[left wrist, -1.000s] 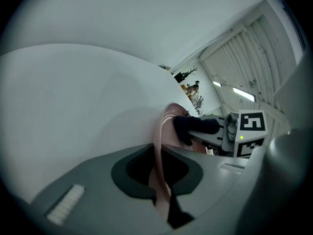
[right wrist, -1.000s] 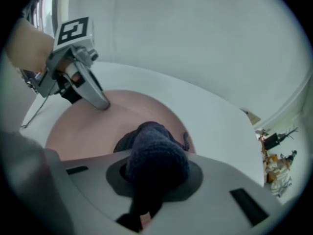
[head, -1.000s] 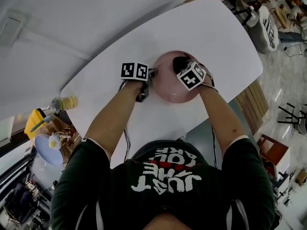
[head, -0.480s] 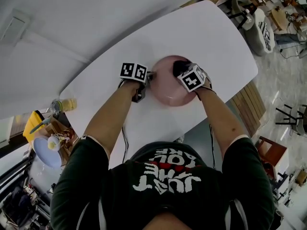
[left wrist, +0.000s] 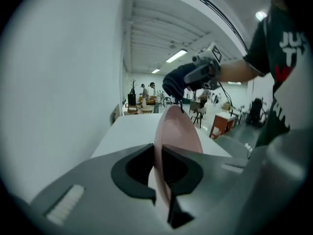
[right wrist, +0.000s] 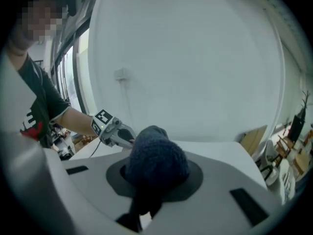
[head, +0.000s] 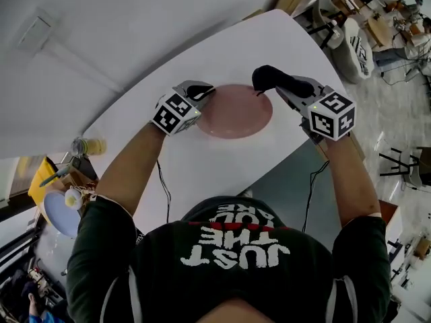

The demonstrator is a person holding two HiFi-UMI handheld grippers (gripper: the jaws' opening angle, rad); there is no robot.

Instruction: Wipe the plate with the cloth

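You're clamping plate (head: 234, 111) rim in left gripper (head: 202, 94). Right gripper (head: 277, 84) is clenching cloth (head: 262, 75) (dark wad), hovering at plate's far-right edge, above table (head: 202, 173). Cloth is needing travel leftward onto plate face.

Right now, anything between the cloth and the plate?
Nothing visible. The cloth, held in the right gripper, is right at the plate edge; the left gripper clamps the opposite rim, clear of that path.
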